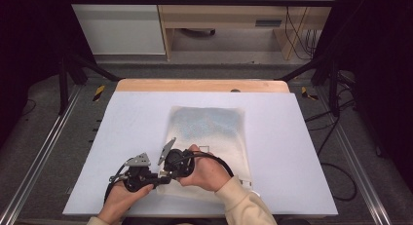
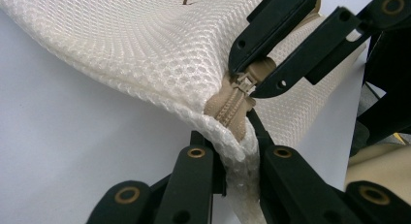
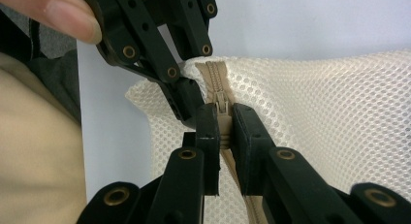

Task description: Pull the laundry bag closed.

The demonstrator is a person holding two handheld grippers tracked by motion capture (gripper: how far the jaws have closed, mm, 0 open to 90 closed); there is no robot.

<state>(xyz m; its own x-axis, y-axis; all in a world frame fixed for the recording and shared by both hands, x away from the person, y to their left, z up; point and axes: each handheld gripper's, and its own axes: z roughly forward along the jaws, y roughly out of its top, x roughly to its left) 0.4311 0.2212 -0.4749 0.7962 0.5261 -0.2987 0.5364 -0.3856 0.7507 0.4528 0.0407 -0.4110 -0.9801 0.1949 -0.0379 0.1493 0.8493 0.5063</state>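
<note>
A white-topped table stands on grey floor; wooden furniture stands beyond, with dark curtains at the sides.

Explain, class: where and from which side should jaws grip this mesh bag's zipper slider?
Grip the slider's pull tab, the flat tan piece standing off the zipper. Come in end-on at the mesh bag corner nearest the person, as the right gripper does, pinching the tab's flat faces.

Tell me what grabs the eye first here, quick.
Both grippers meet at the near left corner of a white mesh bag lying on the pale table. The left gripper pinches the corner's edge, while the right gripper is shut on the tan zipper pull. Something bluish shows through the mesh farther back.
</note>
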